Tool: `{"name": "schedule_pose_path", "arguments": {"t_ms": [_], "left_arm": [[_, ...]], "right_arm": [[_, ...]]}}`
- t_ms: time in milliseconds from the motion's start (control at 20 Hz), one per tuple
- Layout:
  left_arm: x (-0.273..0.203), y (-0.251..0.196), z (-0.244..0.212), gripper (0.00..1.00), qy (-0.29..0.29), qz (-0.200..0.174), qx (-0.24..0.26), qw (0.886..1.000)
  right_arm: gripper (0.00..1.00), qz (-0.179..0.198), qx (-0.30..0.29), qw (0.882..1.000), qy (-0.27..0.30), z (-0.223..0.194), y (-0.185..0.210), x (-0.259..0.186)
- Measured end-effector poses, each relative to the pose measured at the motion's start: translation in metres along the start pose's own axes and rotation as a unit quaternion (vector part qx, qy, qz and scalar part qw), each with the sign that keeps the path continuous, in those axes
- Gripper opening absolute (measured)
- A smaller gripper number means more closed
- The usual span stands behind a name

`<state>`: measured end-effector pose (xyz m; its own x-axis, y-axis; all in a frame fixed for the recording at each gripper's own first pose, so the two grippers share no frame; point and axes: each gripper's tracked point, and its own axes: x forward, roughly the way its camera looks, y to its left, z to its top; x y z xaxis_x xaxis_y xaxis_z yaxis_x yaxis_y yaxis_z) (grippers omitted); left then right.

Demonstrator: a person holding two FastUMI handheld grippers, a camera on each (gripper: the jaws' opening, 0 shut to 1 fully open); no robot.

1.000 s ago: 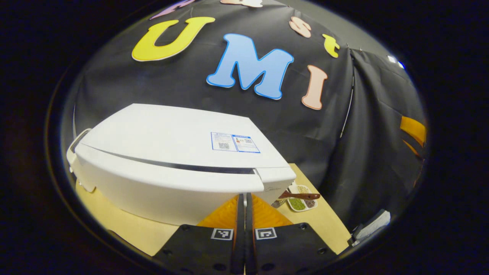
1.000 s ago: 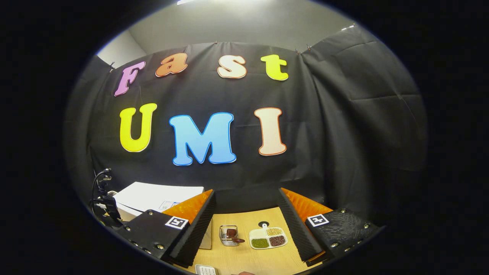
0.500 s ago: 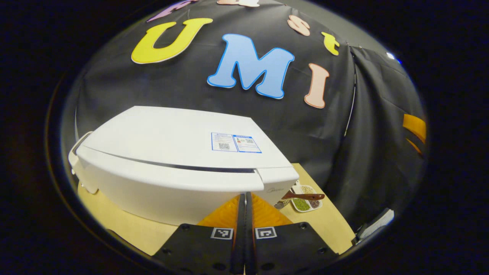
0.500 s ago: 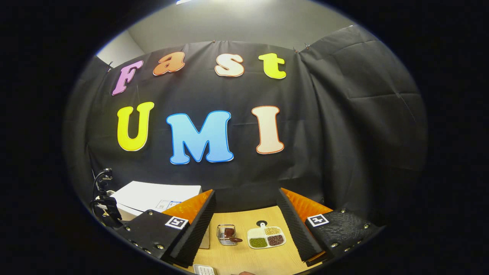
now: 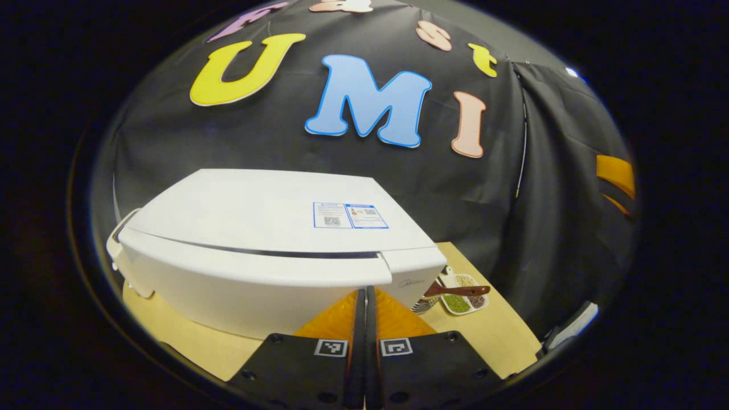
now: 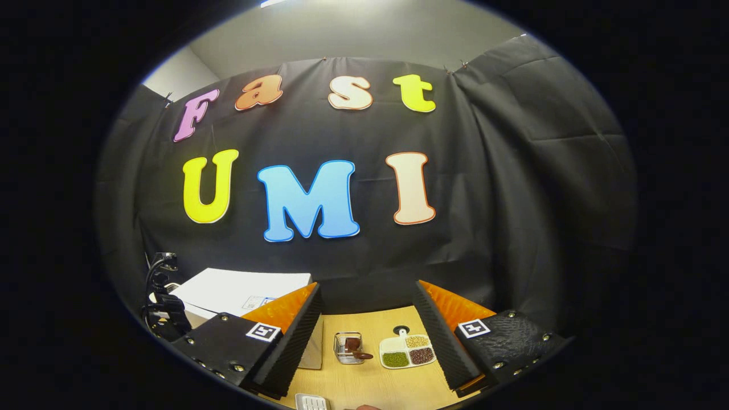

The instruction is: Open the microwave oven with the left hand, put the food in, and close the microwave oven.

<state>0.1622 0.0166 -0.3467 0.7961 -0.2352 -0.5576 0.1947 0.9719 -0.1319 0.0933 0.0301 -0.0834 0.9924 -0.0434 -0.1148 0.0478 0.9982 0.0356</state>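
The white microwave (image 5: 256,228) stands on the wooden table (image 5: 495,336) with its door closed, and my left gripper (image 5: 364,293) is shut and empty just before its front right corner. To the microwave's right lies a divided white plate of beans and grains (image 5: 464,293), with a brown spoon (image 5: 455,290) beside it. My right gripper (image 6: 367,287) hangs open and empty above the table's near side. Between its fingers I see the same plate (image 6: 407,353), a small clear container holding the spoon (image 6: 348,348), and the microwave (image 6: 239,290) at the left.
The black cloth wall stands close behind the microwave and the table (image 6: 370,381). A black device with cables (image 6: 162,296) sits left of the microwave in the right gripper view. A white ribbed object (image 6: 310,401) lies at the table's near edge.
The left gripper view has drifted slightly, so the microwave sits a little lower and the plate further right. The right gripper view has swung a bit left. Both grippers keep their state.
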Motion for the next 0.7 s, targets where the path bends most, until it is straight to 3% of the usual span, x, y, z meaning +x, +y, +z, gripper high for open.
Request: {"name": "schedule_pose_path", "arguments": {"t_ms": [350,500,700], "left_arm": [[0.004,0.000,0.003,0.07,-0.007,0.018,0.033,0.999],[0.005,0.006,0.000,0.07,0.006,0.031,0.021,0.999],[-0.019,0.014,0.037,0.07,-0.047,0.056,0.069,0.995]], "right_arm": [[0.97,0.022,0.008,1.000,0.005,-0.003,0.006,0.005],[0.98,0.034,0.012,0.999,0.008,-0.006,0.007,0.005],[0.97,0.044,0.012,0.999,0.008,-0.003,0.010,0.003]]}}
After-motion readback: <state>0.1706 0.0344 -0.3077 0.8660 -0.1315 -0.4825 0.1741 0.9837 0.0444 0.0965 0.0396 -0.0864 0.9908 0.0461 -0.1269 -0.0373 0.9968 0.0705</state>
